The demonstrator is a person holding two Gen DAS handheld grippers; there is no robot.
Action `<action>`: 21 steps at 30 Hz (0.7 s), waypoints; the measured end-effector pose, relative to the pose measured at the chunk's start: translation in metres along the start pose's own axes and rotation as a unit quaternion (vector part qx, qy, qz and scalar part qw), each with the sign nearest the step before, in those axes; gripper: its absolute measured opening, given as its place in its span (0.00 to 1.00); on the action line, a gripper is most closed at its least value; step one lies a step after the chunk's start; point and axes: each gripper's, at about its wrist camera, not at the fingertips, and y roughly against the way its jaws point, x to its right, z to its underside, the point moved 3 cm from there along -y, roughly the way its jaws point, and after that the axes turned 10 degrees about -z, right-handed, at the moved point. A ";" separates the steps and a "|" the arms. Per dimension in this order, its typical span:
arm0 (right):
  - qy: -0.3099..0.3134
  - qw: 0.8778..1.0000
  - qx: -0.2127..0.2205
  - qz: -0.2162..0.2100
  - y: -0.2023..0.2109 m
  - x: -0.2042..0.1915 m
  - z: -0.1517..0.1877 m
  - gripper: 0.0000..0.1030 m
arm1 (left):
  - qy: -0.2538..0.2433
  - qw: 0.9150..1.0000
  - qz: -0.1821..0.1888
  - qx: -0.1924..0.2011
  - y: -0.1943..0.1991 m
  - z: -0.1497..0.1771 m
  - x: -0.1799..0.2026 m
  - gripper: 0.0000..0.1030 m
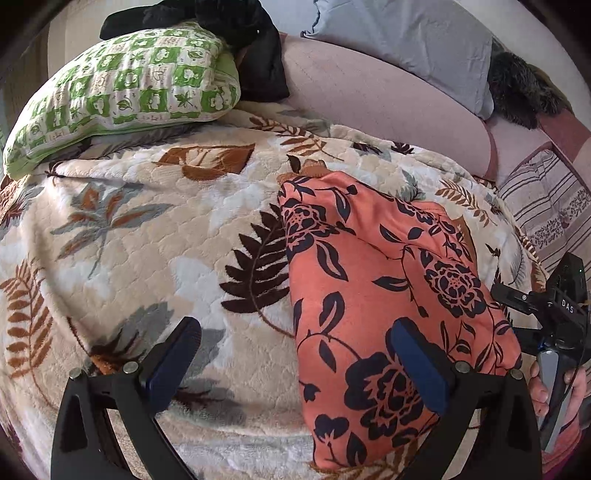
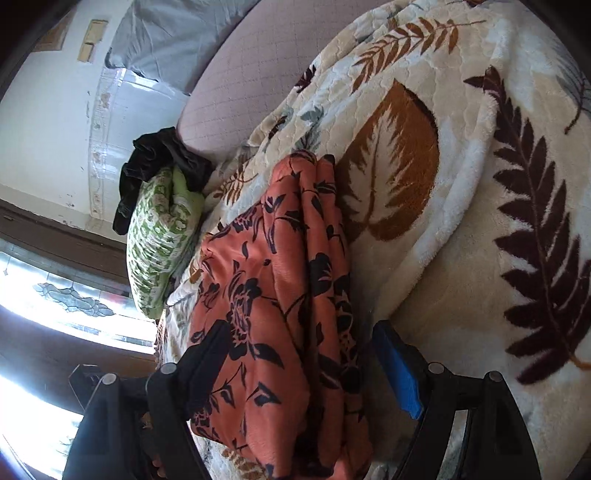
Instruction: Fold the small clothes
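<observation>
An orange garment with a black flower print (image 1: 388,295) lies folded into a long strip on the leaf-patterned blanket (image 1: 147,229). My left gripper (image 1: 295,354) is open above the blanket, its right finger over the garment's near end and its left finger over bare blanket. My right gripper (image 2: 299,350) is open, its jaws on either side of the garment's (image 2: 277,280) near edge, not closed on it. The right gripper's body also shows in the left wrist view (image 1: 554,325), at the garment's right side.
A green and white checked pillow (image 1: 122,92) with black clothes (image 1: 229,33) on it lies at the back left. A pink mattress (image 1: 369,96), a grey pillow (image 1: 413,40) and a striped cloth (image 1: 546,206) lie behind and to the right. A window (image 2: 44,295) is at the left.
</observation>
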 end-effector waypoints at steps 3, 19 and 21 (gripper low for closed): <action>0.002 1.000 -0.022 -0.009 -0.012 0.008 -0.001 0.79 | -0.012 1.000 0.008 -0.005 -0.011 0.000 0.015 0.99; 0.058 0.997 -0.037 -0.031 -0.042 -0.009 0.012 0.84 | -0.052 0.999 0.008 0.011 -0.029 -0.002 0.038 0.99; 0.061 0.997 -0.038 -0.030 -0.042 -0.010 0.013 0.83 | -0.053 0.999 0.010 0.009 -0.032 -0.001 0.038 0.99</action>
